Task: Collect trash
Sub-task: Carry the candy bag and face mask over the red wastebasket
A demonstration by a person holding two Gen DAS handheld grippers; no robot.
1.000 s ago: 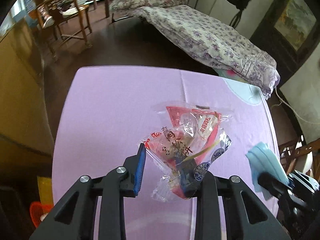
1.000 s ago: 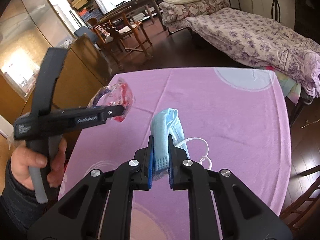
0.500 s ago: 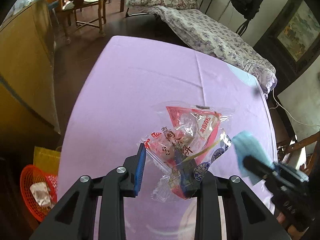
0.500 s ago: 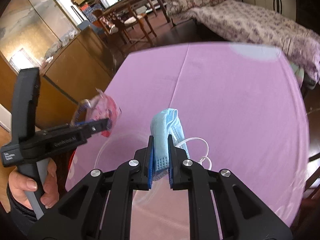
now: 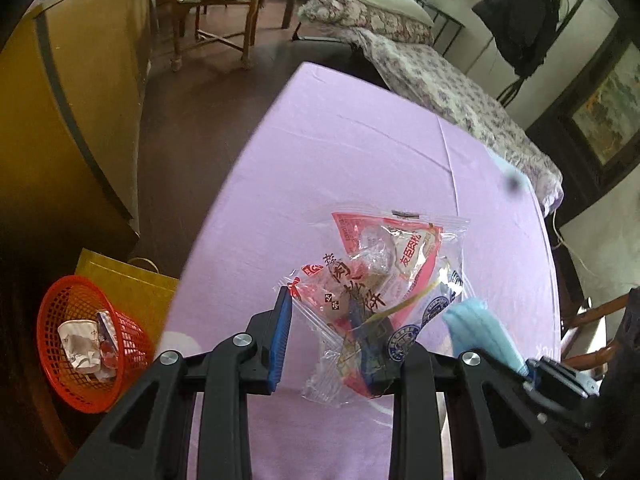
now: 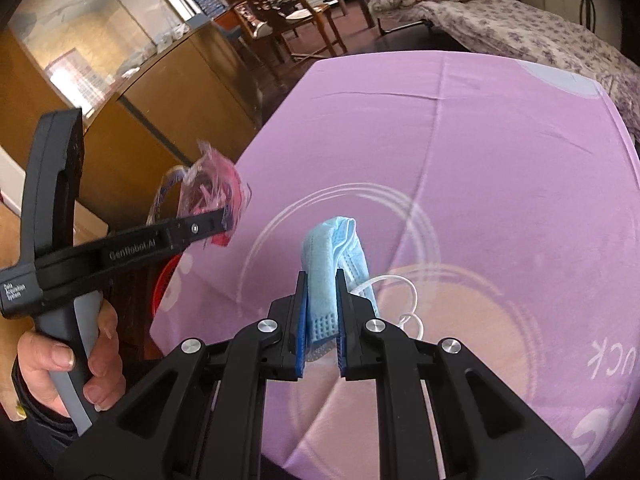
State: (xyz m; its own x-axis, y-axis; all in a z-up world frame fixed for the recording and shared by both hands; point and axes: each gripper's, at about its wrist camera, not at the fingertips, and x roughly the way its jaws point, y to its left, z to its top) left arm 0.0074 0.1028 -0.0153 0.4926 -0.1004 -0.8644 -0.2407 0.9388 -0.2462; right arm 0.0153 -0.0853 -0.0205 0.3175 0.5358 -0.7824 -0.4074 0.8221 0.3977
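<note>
Snack wrappers (image 5: pixel 376 296) bunched in left tongs (image 5: pixel 340 344), half-closed; blue mask (image 6: pixel 332 264) clamped in right tongs (image 6: pixel 320 320), both above worktop (image 6: pixel 500 152). Red basket (image 5: pixel 86 344) low left. Risk: slick film slipping loose grip, missing basket.

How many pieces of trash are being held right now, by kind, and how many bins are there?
Snack wrappers: 2, bunched together in the left gripper.
Face mask: 1, in the right gripper.
Red basket on the floor: 1, already holding some crumpled trash.
Total: 3 held pieces, 1 bin.
</note>
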